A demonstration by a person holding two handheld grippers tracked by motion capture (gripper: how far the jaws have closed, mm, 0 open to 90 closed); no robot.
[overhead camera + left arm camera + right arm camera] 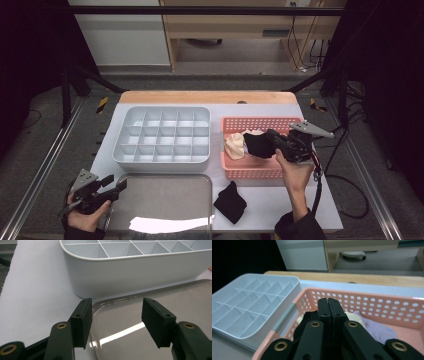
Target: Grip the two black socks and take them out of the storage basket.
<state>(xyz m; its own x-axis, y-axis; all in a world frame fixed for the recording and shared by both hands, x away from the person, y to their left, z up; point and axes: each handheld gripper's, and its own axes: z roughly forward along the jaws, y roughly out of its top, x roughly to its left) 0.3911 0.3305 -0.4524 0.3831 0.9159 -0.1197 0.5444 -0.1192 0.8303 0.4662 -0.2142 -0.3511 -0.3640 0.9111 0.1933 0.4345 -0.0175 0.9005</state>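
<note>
My right gripper (270,136) hovers over the pink perforated basket (250,172), shut on a black cloth (259,145) that hangs from its jaws. In the right gripper view the jaws (328,301) are pressed together with the black cloth (303,323) bunched under them. A cream cloth (235,146) lies in the basket's left part, and a lavender cloth (377,332) lies beside it. My left gripper (121,184) rests low at the front left, open and holding nothing, its jaws (116,317) over the corner of a metal tray (190,297).
A white divided organizer (162,135) stands left of the basket, its cells bare. The metal tray (165,200) lies in front of it. Another black cloth (230,202) lies on the table between tray and basket. The wooden table edge runs along the back.
</note>
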